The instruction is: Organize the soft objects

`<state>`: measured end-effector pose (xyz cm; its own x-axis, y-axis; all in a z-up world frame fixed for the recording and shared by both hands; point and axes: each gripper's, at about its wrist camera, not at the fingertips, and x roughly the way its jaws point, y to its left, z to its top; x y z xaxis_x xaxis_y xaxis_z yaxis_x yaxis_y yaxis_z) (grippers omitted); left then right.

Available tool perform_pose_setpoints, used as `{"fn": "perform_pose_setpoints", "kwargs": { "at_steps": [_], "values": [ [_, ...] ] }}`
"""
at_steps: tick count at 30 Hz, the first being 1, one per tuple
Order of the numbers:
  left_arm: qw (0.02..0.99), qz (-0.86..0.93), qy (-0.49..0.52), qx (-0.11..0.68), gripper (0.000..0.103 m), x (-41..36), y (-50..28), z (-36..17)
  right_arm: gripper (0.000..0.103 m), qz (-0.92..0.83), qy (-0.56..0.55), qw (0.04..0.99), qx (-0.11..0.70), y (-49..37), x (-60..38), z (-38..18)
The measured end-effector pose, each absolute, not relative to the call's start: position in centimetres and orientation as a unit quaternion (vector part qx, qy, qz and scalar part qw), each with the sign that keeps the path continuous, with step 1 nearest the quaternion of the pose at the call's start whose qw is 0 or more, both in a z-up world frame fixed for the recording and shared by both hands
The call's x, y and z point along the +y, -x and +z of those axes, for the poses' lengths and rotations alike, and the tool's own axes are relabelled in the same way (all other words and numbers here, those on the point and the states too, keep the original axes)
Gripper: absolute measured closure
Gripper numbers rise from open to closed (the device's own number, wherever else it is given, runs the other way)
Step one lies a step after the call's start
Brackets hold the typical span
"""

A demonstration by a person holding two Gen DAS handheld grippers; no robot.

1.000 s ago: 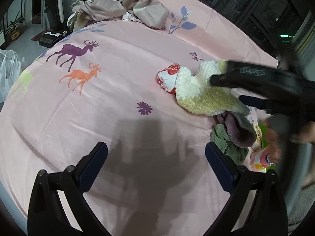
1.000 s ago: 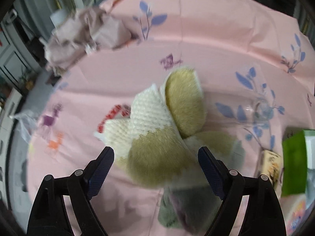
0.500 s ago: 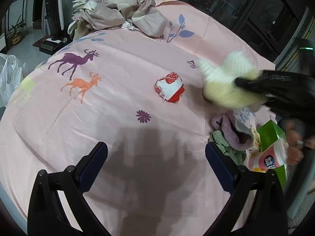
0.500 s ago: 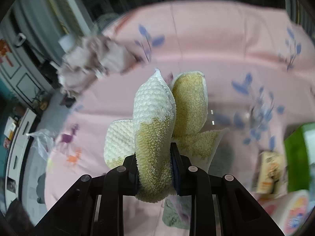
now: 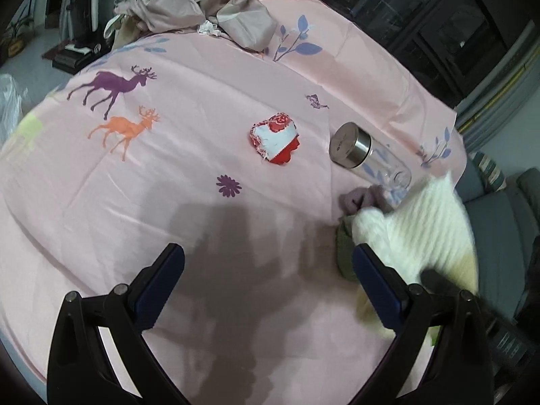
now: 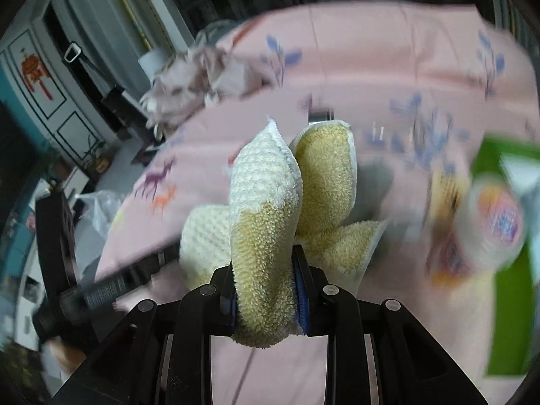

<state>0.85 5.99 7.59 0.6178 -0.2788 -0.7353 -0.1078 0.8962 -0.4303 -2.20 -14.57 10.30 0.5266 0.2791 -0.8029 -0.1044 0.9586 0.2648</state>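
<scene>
My right gripper (image 6: 266, 303) is shut on a yellow and white fluffy towel (image 6: 266, 209) and holds it above the pink bedsheet (image 6: 371, 67). The same towel (image 5: 428, 222) shows blurred at the right of the left wrist view. My left gripper (image 5: 266, 290) is open and empty above the sheet (image 5: 168, 175). A small red and white cloth (image 5: 275, 138) lies in the middle. A mauve cloth (image 5: 361, 197) and a green cloth (image 5: 344, 253) lie beside the towel, partly hidden by it.
A clear bottle with a steel cap (image 5: 364, 153) lies on its side near the cloths. A crumpled beige fabric pile (image 5: 195, 6) sits at the far end. A green box (image 6: 503, 253) and a blurred cup (image 6: 496, 219) are at the right.
My right gripper closed on the towel and lifted it off the sheet, then carried it towards the near right. The bottle under it came into view. My left gripper stayed open.
</scene>
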Motion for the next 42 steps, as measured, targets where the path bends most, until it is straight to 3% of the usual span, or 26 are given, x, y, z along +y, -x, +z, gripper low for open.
{"fn": "perform_pose_setpoints", "kwargs": {
  "at_steps": [6, 8, 10, 12, 23, 26, 28, 30, 42],
  "values": [
    [0.865, -0.087, 0.200, 0.453, 0.005, 4.4, -0.5, 7.2, 0.074, 0.083, -0.090, 0.842, 0.525, 2.8, -15.5, 5.4],
    [0.862, -0.103, 0.189, 0.459, 0.005, 3.6, -0.2, 7.1, 0.064, 0.078, -0.086, 0.839, 0.531, 2.9, -15.7, 4.8],
    [0.860, -0.117, 0.179, 0.464, 0.005, 2.8, -0.1, 7.0, 0.039, 0.065, -0.088, 0.835, 0.540, 3.3, -16.1, 4.7],
    [0.857, -0.129, 0.170, 0.468, 0.005, 2.2, 0.1, 6.9, 0.033, 0.064, -0.104, 0.829, 0.546, 3.6, -17.0, 4.9],
    [0.826, -0.218, 0.159, 0.494, 0.013, -1.3, 1.7, 6.4, 0.032, 0.068, -0.170, 0.856, 0.484, 6.1, -20.8, 9.1],
    [0.821, -0.225, 0.144, 0.505, 0.022, -2.6, 1.8, 5.9, 0.032, 0.075, -0.180, 0.863, 0.465, 6.2, -20.8, 9.5],
    [0.821, -0.222, 0.130, 0.509, 0.023, -3.5, 1.9, 5.4, 0.049, 0.075, -0.186, 0.865, 0.460, 6.0, -20.6, 9.5],
    [0.824, -0.219, 0.127, 0.507, 0.024, -4.0, 1.7, 5.0, 0.057, 0.079, -0.191, 0.863, 0.461, 5.8, -20.5, 9.2],
    [0.833, -0.205, 0.108, 0.502, 0.027, -5.3, 1.5, 3.9, 0.058, 0.074, -0.195, 0.824, 0.526, 3.6, -20.1, 4.7]
  ]
}}
